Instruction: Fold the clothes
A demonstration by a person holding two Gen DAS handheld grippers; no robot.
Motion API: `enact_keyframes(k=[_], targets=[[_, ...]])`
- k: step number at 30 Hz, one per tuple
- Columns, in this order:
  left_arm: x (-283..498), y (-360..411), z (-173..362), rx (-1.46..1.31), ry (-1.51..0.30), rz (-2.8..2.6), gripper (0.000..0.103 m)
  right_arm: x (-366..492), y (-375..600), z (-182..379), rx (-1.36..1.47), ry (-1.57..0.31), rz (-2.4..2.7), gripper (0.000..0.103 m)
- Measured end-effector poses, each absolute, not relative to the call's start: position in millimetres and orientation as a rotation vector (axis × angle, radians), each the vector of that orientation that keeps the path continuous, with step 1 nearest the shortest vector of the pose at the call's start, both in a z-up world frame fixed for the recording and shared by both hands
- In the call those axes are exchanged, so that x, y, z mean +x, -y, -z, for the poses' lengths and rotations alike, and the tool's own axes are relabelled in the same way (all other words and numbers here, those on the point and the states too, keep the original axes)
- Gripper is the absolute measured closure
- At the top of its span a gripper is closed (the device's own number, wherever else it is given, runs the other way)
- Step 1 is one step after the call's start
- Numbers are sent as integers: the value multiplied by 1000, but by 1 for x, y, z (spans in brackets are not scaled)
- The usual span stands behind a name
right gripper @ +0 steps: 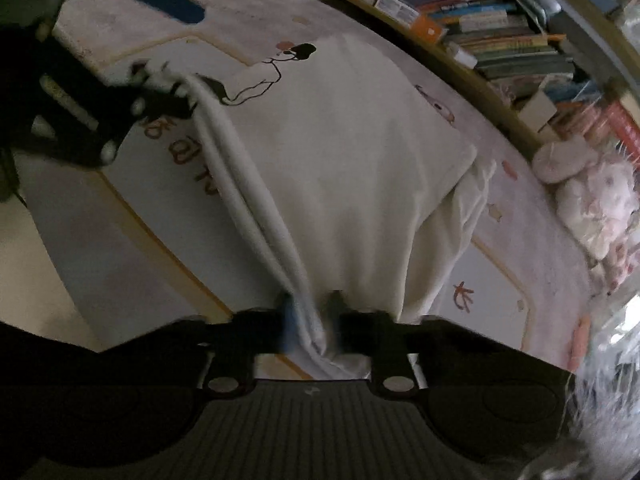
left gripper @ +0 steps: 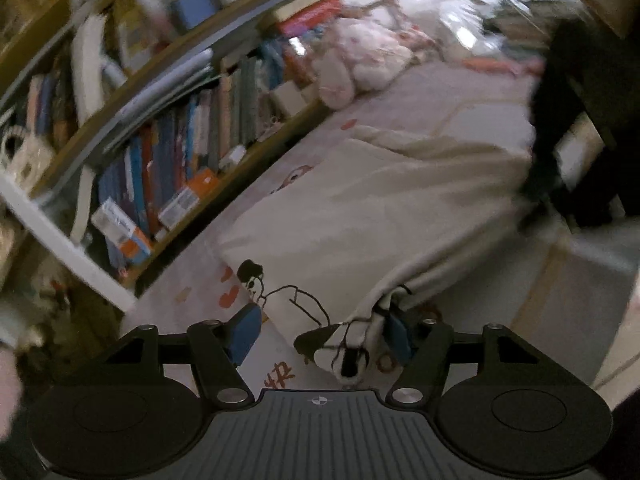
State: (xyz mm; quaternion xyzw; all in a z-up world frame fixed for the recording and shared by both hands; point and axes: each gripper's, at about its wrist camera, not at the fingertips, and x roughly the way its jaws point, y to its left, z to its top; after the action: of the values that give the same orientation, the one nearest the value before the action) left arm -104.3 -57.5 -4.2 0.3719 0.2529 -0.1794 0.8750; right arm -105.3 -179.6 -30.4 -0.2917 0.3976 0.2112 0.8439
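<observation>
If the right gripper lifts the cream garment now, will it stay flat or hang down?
Probably it hangs: the cream garment already bunches into soft folds at the right gripper. It looks thin, so likely light. The free far part may drag across the rug.

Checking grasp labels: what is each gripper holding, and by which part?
The right gripper is shut on a bunched edge of the cream garment. The left gripper is open; a corner lies against one pad, unpinched.
</observation>
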Motion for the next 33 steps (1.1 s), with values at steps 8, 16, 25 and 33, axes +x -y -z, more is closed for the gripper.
enact_keyframes(k=[8, 16, 25, 33], targets=[[-127, 75, 34, 1028, -496, 442, 72, -108, 174, 10, -685, -748, -478, 97], [-124, 76, 28, 1017, -514, 481, 96, -109, 176, 25, -756, -765, -497, 90], [-116, 71, 14, 957, -522, 469, 96, -106, 178, 42, -800, -784, -517, 86], [-113, 64, 12, 923, -550, 464, 95, -114, 182, 50, -881, -749, -511, 79]])
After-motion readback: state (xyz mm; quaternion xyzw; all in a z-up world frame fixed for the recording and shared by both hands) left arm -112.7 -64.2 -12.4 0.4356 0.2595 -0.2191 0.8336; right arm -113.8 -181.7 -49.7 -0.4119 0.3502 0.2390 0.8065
